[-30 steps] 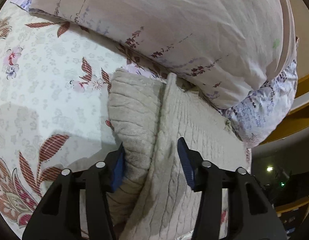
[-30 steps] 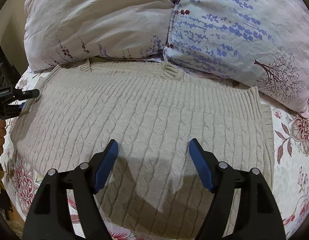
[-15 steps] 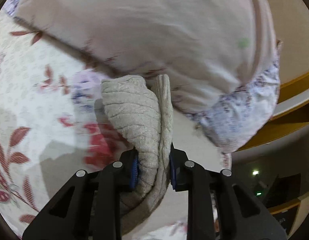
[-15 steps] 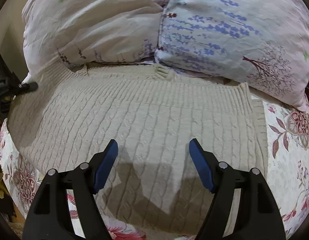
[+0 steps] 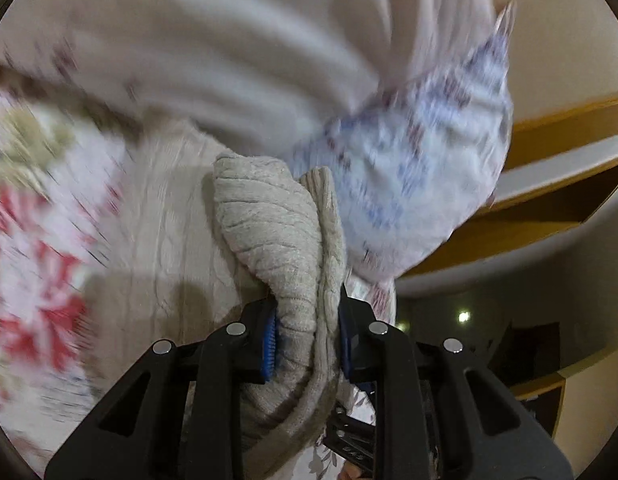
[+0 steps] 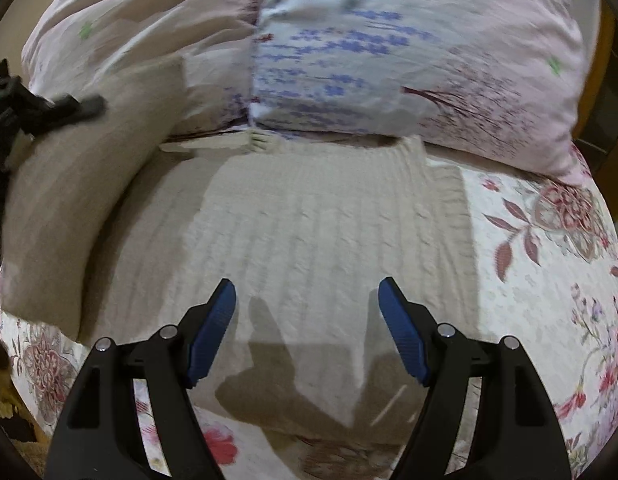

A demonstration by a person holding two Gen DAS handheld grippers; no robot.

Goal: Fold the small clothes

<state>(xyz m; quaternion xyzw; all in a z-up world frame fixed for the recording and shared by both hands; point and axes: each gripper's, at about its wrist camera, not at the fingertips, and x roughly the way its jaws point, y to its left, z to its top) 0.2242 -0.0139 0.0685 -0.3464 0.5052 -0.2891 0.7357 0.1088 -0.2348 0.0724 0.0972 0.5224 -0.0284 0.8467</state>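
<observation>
Sweater [image 6: 309, 240], beige cable-knit, lies on the floral bedspread [image 6: 549, 280] before two pillows [image 6: 389, 48], its raised left edge pinched between the closed fingers of the left gripper [image 5: 307, 336], while the right gripper [image 6: 307, 320] hovers over it, fingers spread wide and empty.

Room's tight up top: the two pillows, pink pillow [image 6: 141, 44] and lavender-print pillow [image 6: 409, 40], sit touching each other, walling off the whole far edge of the bed, with the cable-knit sweater [image 6: 317, 232] running right up under them. Right gripper [image 6: 307, 332] hangs spread wide over the sweater's near half, nothing in its way. On its left, the lifted sweater side stands up as a soft ridge with the left gripper [image 6: 75, 106] on it. Right of the sweater, the floral bedspread [image 6: 549, 280] lies open.
</observation>
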